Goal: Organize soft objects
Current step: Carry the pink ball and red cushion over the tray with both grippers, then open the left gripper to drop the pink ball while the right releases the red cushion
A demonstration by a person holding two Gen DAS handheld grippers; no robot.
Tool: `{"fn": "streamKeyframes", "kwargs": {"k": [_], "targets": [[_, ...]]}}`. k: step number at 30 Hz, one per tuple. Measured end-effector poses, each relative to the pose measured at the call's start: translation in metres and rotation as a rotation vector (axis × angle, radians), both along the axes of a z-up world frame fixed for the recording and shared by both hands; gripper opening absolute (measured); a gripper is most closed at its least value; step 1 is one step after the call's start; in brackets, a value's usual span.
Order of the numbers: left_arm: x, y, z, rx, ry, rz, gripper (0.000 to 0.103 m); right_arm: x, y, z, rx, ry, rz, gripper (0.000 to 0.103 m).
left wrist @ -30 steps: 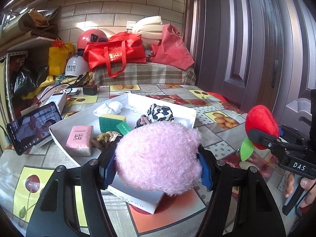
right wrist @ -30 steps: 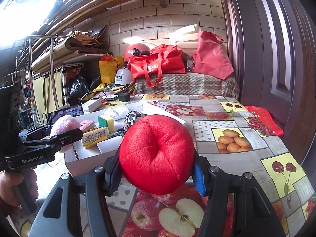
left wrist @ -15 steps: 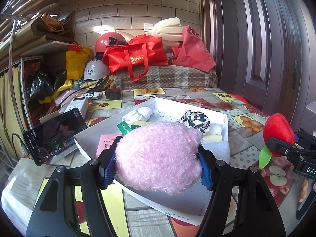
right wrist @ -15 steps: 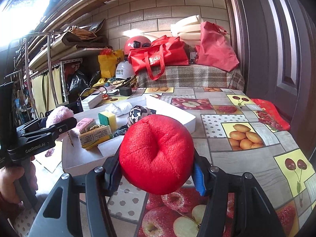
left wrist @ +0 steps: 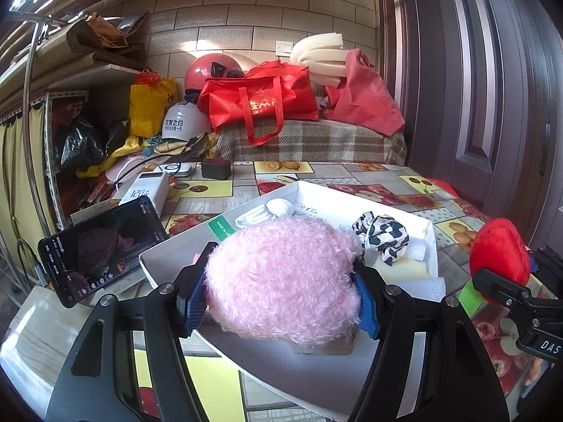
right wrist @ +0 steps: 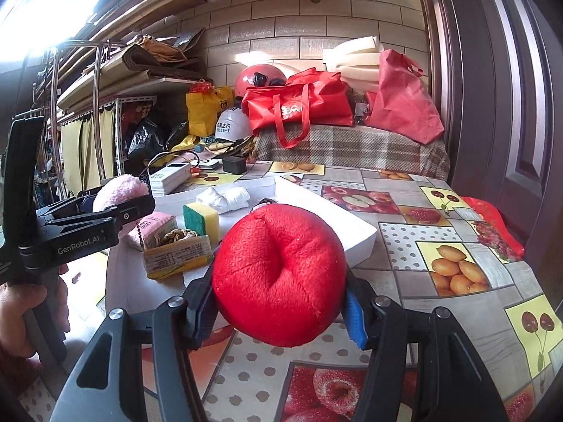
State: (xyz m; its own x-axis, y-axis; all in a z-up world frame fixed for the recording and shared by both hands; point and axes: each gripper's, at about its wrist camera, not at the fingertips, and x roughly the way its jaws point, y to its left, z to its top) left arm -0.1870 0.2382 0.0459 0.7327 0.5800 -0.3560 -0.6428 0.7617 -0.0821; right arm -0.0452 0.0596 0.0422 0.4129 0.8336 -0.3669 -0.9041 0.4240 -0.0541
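A fluffy pink plush ball is held up over the white tray; a red plush apple is held just beside it, above the tablecloth.

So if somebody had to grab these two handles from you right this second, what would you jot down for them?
Left gripper: shut on the pink plush, held over the near end of the white box.
Right gripper: shut on the red plush apple, over the tablecloth beside the box, not yet above it.
Already in the box: green-and-yellow sponge, white cloth bundle, black-and-white scrunchie, pink packet, a rope knot.
Left to do: set both plush toys down in the box; free space looks to be at the near end.
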Motion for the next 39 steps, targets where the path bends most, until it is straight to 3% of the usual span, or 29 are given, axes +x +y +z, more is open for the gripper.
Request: {"fn": "streamKeyframes", "kwargs": {"k": [6, 13, 25, 34, 39], "targets": [[0.005, 0.013, -0.001, -0.024, -0.004, 0.011, 0.068, 0.002, 0.028, 0.000, -0.016, -0.002, 0.023, 0.060], [0.012, 0.024, -0.002, -0.042, -0.001, 0.010, 0.068, 0.013, 0.064, -0.008, -0.119, 0.044, 0.066, 0.061], [0.023, 0.047, -0.003, -0.093, 0.008, 0.030, 0.068, 0.035, 0.103, -0.011, -0.170, 0.039, 0.004, 0.060], [0.035, 0.034, 0.001, 0.002, 0.036, 0.019, 0.069, 0.042, 0.111, -0.006, -0.148, 0.023, -0.024, 0.060], [0.036, 0.036, 0.001, 0.002, 0.033, 0.020, 0.069, 0.043, 0.110, -0.005, -0.143, 0.022, -0.025, 0.061]]}}
